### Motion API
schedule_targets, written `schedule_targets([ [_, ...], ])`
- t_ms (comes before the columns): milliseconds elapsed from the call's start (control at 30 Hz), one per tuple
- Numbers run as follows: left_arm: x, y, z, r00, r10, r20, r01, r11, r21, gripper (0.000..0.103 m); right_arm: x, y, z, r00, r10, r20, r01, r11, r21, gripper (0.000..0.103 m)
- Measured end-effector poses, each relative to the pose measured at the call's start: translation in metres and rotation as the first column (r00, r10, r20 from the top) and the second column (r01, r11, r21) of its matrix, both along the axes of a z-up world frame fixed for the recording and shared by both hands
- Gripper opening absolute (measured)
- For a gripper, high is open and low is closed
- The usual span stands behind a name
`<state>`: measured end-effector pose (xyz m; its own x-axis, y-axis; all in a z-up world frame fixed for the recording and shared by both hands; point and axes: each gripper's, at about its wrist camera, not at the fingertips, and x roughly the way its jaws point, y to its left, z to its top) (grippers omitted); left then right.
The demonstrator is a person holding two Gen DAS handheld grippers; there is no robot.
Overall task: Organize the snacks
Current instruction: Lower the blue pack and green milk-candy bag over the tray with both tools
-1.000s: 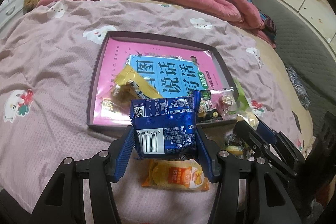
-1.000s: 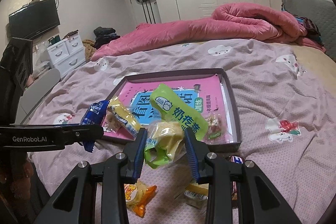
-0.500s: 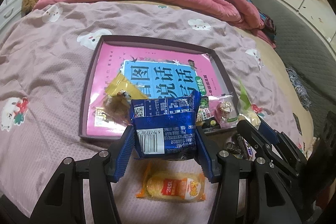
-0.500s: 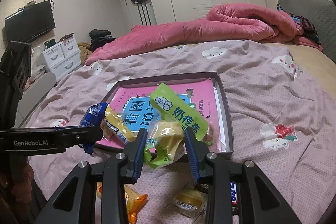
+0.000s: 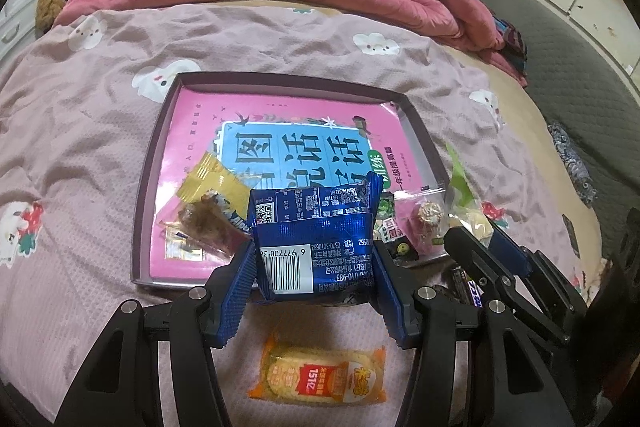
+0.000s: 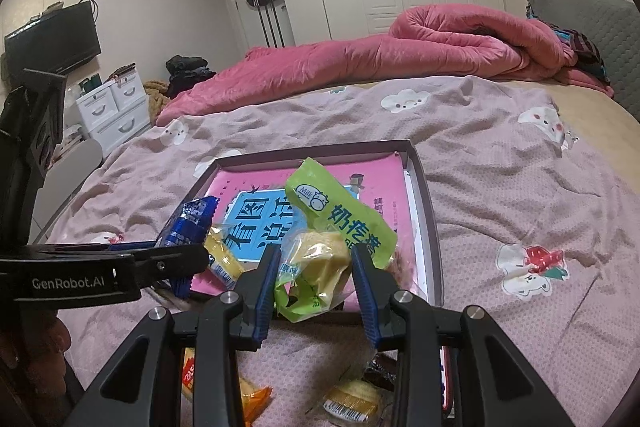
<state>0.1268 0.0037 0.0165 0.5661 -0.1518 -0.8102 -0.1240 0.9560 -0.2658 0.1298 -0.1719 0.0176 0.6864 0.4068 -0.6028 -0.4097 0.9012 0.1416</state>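
Note:
My left gripper (image 5: 314, 279) is shut on a blue foil snack packet (image 5: 312, 251), held above the near edge of a dark shallow tray (image 5: 154, 163) lined with a pink book. In the right wrist view the same packet (image 6: 188, 227) hangs at the left. My right gripper (image 6: 316, 267) is shut on a green bag with a yellow snack inside (image 6: 344, 215), over the tray's near right part (image 6: 424, 195). A yellow-wrapped snack (image 5: 212, 187) and small sweets (image 5: 426, 215) lie in the tray.
An orange rice-cracker packet (image 5: 320, 375) lies on the pink bedsheet below my left gripper. More loose packets (image 6: 352, 403) lie under my right gripper. A rolled pink quilt (image 6: 440, 43) lies at the far side, and white drawers (image 6: 112, 107) stand at the left.
My left gripper has carried the blue packet a little forward toward the tray. The right gripper and its green bag have barely shifted. Both grips are unchanged.

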Motion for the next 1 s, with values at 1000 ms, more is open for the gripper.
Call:
schedule_targets([
  [1000,0.038,-0.025,-0.03,0.997,-0.055,-0.059,0.056,0.998,0.014,0.058,0.014,-0.012,-0.004,0.999,-0.05,-0.005,0.05,0.999,0.019,0.036],
])
